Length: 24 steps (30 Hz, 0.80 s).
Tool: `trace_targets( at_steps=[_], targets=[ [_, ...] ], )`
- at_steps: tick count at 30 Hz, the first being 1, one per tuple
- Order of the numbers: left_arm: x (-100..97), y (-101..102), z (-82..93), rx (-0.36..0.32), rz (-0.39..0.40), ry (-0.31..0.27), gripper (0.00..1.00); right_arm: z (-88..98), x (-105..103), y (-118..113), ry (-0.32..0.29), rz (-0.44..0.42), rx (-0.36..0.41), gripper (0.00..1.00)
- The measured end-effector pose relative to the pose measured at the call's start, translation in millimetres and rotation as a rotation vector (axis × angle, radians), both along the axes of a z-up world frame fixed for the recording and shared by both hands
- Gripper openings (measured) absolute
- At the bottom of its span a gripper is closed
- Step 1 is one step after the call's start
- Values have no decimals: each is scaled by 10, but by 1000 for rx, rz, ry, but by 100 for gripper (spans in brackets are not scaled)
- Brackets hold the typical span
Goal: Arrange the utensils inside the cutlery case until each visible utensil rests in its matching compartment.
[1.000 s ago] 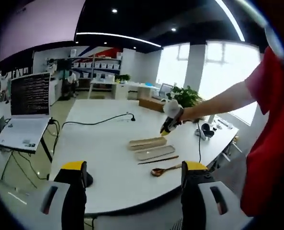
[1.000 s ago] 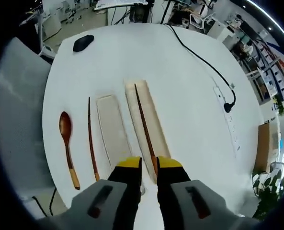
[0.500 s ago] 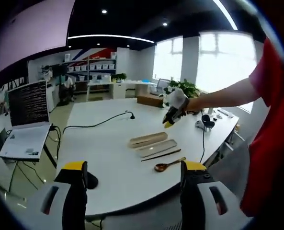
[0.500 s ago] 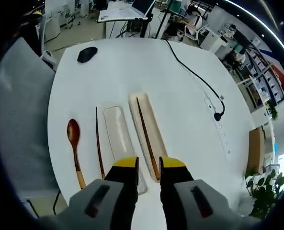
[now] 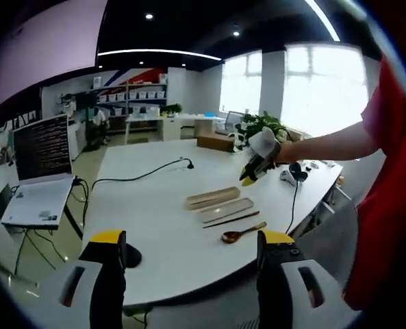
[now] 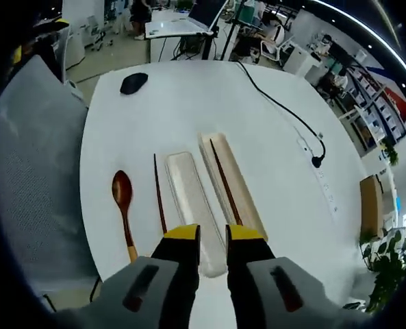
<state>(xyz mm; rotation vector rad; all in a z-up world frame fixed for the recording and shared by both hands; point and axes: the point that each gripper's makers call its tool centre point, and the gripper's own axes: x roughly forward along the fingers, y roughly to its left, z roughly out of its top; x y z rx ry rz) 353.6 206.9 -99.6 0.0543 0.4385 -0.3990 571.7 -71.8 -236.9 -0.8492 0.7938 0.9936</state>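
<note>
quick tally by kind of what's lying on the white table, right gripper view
Chopsticks: 2, one in the case base, one loose on the table
Spoon: 1
Case base: 1
Case lid: 1
Mouse: 1
Power strip with cable: 1
Total: 7

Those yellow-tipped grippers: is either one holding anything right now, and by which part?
Nothing is held. The left gripper is open and empty; the right gripper hovers empty above the case, where one chopstick lies.
</note>
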Motion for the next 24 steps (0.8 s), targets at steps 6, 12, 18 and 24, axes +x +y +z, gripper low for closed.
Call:
trace_targets(
  at_steps=[6, 12, 18, 24],
  targets=[
    [36, 101, -25, -62, 94, 29, 76, 40, -92, -17, -2, -17, 27, 12],
    [42, 167, 74, -123, 119, 1, 78, -21, -206, -52, 14, -56, 58, 13],
    [-79, 218, -4, -80, 102, 23, 79, -42, -307, -83, 15, -45, 46, 14],
    [-114, 259, -67, -93, 129, 38, 78, -21, -385, -108, 2, -55, 48, 13]
  ],
)
